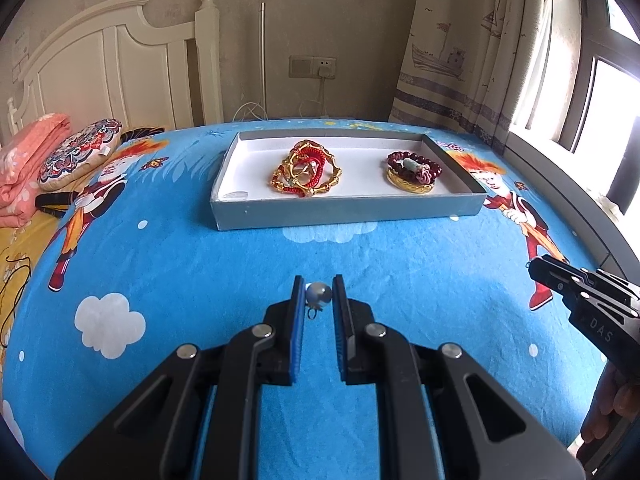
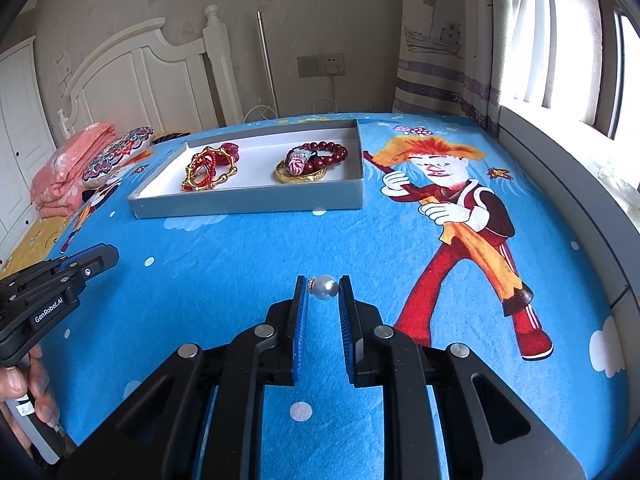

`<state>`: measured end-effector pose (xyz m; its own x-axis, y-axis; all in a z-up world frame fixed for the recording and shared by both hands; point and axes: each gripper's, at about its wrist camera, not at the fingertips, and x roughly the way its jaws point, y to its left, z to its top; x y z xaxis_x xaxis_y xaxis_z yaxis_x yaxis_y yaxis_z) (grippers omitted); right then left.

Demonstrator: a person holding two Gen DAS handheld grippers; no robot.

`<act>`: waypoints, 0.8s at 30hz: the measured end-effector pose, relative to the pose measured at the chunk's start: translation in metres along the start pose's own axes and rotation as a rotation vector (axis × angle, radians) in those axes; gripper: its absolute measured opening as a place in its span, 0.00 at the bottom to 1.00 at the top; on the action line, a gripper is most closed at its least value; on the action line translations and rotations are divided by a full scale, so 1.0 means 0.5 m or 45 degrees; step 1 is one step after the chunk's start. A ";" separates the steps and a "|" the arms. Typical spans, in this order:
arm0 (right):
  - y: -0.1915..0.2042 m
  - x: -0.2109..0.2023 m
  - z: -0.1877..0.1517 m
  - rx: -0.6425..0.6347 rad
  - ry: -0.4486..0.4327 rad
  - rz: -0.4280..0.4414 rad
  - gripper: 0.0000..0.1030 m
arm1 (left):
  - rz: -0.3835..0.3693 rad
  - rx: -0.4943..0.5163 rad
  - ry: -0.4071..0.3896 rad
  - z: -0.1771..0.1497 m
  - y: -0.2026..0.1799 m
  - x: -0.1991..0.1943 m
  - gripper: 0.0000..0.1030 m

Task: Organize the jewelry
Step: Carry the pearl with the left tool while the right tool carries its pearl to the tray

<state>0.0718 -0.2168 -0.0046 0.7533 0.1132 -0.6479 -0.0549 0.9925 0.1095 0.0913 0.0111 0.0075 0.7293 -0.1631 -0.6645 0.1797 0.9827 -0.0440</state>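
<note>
In the left wrist view the left gripper [image 1: 319, 294] fills the lower middle of the frame, its jaws pinching a grey pearl earring [image 1: 319, 294] with a small metal loop hanging below it, over the blue cartoon-printed bed sheet [image 1: 160, 260]. In the right wrist view the right gripper [image 2: 324, 289] sits in the lower middle of the frame, its jaws pinching a second pearl earring [image 2: 325, 287], pale and glossy, with a tiny gold fitting at its left side. The shallow grey box [image 1: 344, 216] with a white lining lies on the bed in the upper middle of the left view and the upper left of the right view. Inside it, a tangle of gold bangles and red cord [image 1: 308, 172] rests toward the left, and a dark red bead bracelet [image 1: 412, 164] lies on top of a gold bangle [image 1: 410, 186] toward the right. The right gripper's body shows at the right edge of the left view.
</note>
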 end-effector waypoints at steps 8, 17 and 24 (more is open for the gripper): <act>0.002 -0.008 0.009 -0.001 -0.021 -0.001 0.16 | 0.002 0.003 -0.014 0.006 -0.003 -0.006 0.13; 0.004 -0.017 0.019 -0.001 -0.043 -0.007 0.16 | 0.019 -0.002 -0.044 0.020 -0.006 -0.015 0.13; 0.007 -0.021 0.033 -0.009 -0.063 -0.015 0.16 | 0.026 0.008 -0.063 0.033 -0.015 -0.020 0.13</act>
<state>0.0742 -0.2153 0.0151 0.7852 0.0991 -0.6112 -0.0504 0.9941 0.0964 0.0936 0.0040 0.0269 0.7648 -0.1475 -0.6272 0.1687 0.9853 -0.0261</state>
